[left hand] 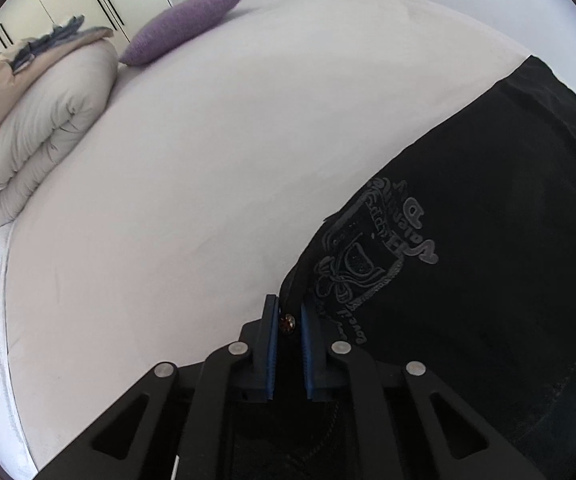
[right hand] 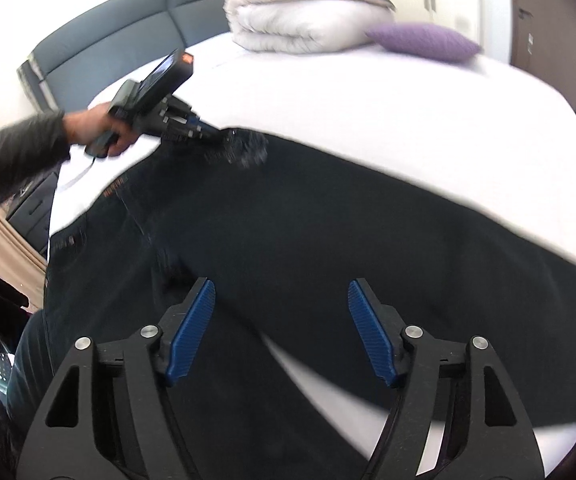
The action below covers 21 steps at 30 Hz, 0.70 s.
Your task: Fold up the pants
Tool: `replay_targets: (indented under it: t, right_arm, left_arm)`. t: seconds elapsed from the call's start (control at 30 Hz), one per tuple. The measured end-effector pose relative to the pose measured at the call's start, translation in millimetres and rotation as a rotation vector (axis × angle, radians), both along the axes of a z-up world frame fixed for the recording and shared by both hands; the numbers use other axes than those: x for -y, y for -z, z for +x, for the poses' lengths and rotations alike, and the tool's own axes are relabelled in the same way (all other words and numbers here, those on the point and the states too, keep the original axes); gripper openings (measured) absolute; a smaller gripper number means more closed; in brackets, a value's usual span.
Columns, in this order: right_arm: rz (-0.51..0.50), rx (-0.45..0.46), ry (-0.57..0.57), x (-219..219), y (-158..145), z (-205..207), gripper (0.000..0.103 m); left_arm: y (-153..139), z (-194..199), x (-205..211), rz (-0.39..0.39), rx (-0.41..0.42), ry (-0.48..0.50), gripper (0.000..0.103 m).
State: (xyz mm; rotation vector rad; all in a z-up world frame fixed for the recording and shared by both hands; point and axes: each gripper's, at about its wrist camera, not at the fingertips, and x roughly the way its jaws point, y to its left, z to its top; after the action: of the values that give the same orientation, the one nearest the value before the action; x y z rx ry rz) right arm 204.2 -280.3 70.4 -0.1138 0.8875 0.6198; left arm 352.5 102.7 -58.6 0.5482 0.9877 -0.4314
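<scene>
Right wrist view: right gripper [right hand: 281,300] hangs with jaws apart, nothing between them, over black pants [right hand: 328,232] lying flat on the white bed [right hand: 368,96], long axis running from waistband at left to legs at right. Left gripper [left hand: 289,322] is clamped on the waistband edge by the button [left hand: 287,323]; grey crest print [left hand: 372,252] shows beside it. Farther off: folded duvet [left hand: 36,136], purple pillow [left hand: 188,24].
</scene>
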Motion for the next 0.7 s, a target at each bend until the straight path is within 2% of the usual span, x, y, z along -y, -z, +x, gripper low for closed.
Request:
replay_targets:
  t: [0.07, 0.13, 0.2, 0.23, 0.3, 0.43, 0.5, 0.57, 0.7]
  right_arm:
    - [-0.012, 0.032, -0.033, -19, -11, 15, 0.068]
    - [-0.03, 0.063, -0.083, -43, -23, 31, 0.068]
    - [-0.057, 0.098, -0.125, -67, -30, 42, 0.059]
    - [-0.077, 0.112, -0.149, -81, -32, 48, 0.057]
    - [-0.13, 0.14, -0.178, -106, -33, 58, 0.054]
    - [-0.242, 0.161, -0.229, -152, -23, 73, 0.054]
    - [-0.274, 0.155, -0.239, -163, -18, 79, 0.054]
    - [-0.282, 0.148, -0.25, -178, -11, 85, 0.054]
    - [-0.314, 0.09, -0.278, -178, -3, 92, 0.017]
  left_arm:
    - [-19, -32, -1, -0.004, 0.085, -0.001, 0.01]
    - [-29, -47, 4, -0.007, 0.15, 0.001, 0.01]
    - [-32, -67, 6, 0.014, 0.198, 0.021, 0.01]
    - [-33, -82, 10, 0.016, 0.214, 0.032, 0.01]
    - [-30, -96, 23, 0.013, 0.235, 0.045, 0.01]
    - [-25, -115, 18, -0.021, 0.23, 0.043, 0.01]
    - [-25, -104, 3, -0.031, 0.231, 0.045, 0.01]
    - [-28, -112, -1, -0.044, 0.237, 0.041, 0.01]
    - [-29, -107, -10, -0.061, 0.234, 0.036, 0.01]
